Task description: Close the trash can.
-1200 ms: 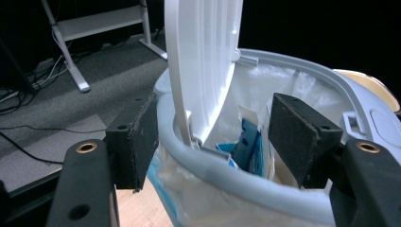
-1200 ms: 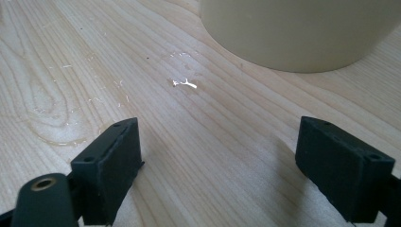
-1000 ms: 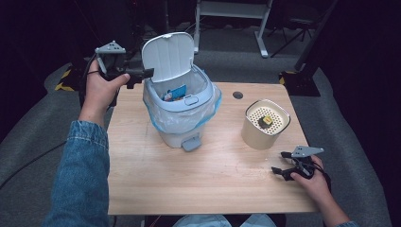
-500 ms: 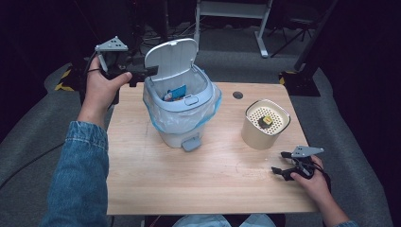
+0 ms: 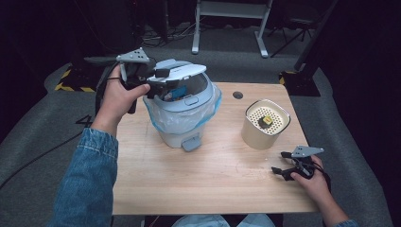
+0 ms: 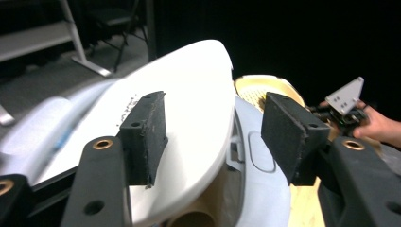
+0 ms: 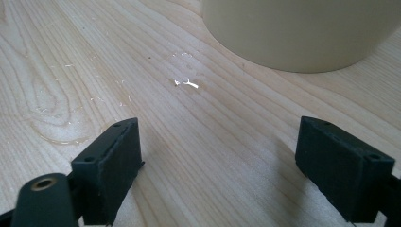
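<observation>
A small pale-blue pedal bin (image 5: pixel 183 122) lined with a clear plastic bag stands at the table's back left. Its white lid (image 5: pixel 182 71) is tilted low over the opening, with something blue showing in the gap beneath. My left gripper (image 5: pixel 158 82) is at the lid's left edge, open, one jaw lying on top of the lid. In the left gripper view the lid (image 6: pixel 189 94) spreads behind the open gripper (image 6: pixel 217 137). My right gripper (image 5: pixel 283 164) rests open on the table at the front right, and in its own view the gripper (image 7: pixel 227 168) holds nothing.
A beige cylinder (image 5: pixel 265 126) with a perforated top and a small yellowish piece (image 5: pixel 266 119) on it stands right of the bin; its wall (image 7: pixel 302 33) is close ahead of the right gripper. The bin's pedal (image 5: pixel 191 142) faces the front. A cable hole (image 5: pixel 238 95) marks the wooden table (image 5: pixel 208 184).
The bin lid has swung down from upright to nearly flat over the bin. My left gripper moved right and down with it. The right gripper has stayed put.
</observation>
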Tool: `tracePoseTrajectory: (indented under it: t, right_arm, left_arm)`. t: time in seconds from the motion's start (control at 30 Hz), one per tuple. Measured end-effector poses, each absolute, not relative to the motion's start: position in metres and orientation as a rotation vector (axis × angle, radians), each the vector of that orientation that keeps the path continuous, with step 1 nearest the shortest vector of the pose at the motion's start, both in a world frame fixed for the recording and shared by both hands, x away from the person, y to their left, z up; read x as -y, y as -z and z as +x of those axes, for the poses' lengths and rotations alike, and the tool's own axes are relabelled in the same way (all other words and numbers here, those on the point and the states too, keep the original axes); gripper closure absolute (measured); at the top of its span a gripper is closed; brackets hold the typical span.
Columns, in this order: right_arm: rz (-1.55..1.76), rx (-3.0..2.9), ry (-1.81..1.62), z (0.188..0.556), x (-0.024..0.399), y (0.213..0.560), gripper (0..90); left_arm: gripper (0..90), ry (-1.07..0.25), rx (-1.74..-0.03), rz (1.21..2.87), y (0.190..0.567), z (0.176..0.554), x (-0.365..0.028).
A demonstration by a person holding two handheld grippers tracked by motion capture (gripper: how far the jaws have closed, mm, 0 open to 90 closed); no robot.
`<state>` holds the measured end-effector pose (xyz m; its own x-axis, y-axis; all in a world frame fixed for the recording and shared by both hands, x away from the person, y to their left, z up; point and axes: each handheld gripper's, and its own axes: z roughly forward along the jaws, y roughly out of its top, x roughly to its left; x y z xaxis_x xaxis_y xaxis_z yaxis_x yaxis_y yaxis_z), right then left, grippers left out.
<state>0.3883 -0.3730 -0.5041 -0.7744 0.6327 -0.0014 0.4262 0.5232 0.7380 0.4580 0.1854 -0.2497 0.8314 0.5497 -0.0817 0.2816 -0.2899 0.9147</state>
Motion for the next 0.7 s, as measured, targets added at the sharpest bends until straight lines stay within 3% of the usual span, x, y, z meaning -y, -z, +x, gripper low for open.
tracePoseTrajectory:
  t: [0.27, 0.7]
  right_arm:
    - [0.89, -2.497, -1.101, 0.388, 0.373, 0.504, 15.3]
    - [0.887, -2.498, -1.101, 0.389, 0.373, 0.504, 15.3]
  left_arm:
    - [51.8, -0.205, -0.648, 1.918, 0.266, 0.462, -0.177]
    - [67.0, -0.267, -0.678, 1.972, 0.272, 0.471, -0.165]
